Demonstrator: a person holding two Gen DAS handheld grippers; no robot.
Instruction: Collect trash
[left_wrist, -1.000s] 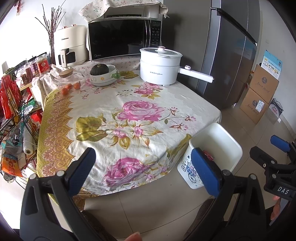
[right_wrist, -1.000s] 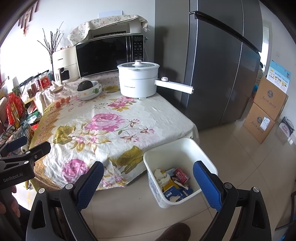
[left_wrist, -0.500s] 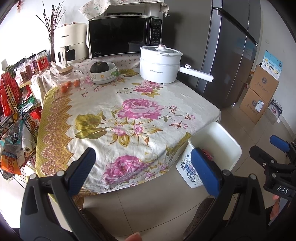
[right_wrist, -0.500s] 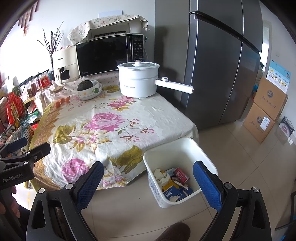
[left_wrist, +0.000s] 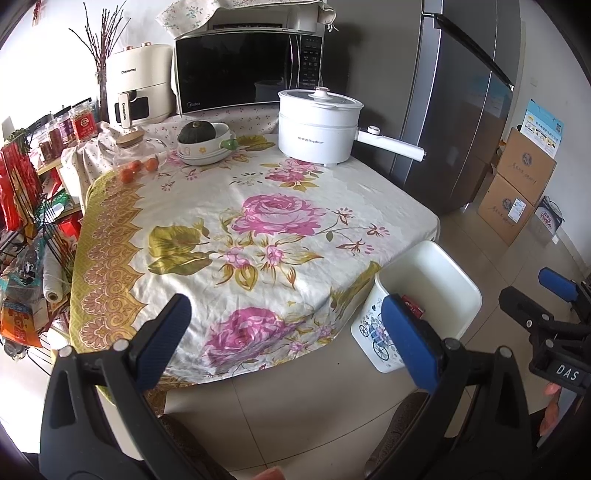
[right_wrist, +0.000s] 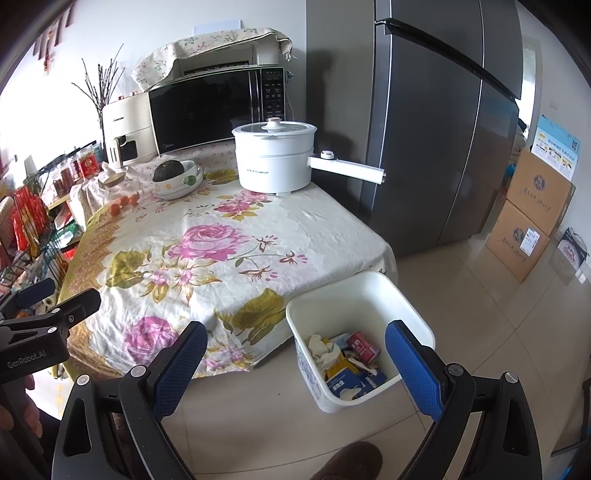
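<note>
A white trash bin (right_wrist: 410, 302) stands on the tiled floor at the table's front right corner. It holds crumpled tissue (right_wrist: 323, 349), a red can (right_wrist: 362, 345) and blue cartons (right_wrist: 345, 382). In the left wrist view the bin (left_wrist: 454, 280) shows only a bit of red inside. My left gripper (left_wrist: 291, 338) is open and empty, held in front of the table edge. My right gripper (right_wrist: 299, 367) is open and empty above the floor before the bin. Each gripper shows in the other's view: the right gripper (left_wrist: 554, 291) and the left gripper (right_wrist: 55, 299).
The floral tablecloth (left_wrist: 258, 229) covers the table. At its back stand a white electric pot (left_wrist: 317, 129) with a long handle, a bowl with a squash (left_wrist: 203, 142), small oranges (left_wrist: 138, 168), a microwave (left_wrist: 247, 70). A fridge (right_wrist: 439, 129), cardboard boxes (right_wrist: 532, 214) and a cluttered rack (left_wrist: 26, 229) flank it.
Both grippers have stayed open and almost still. The left wrist view has shifted very slightly; the right wrist view is unchanged.
</note>
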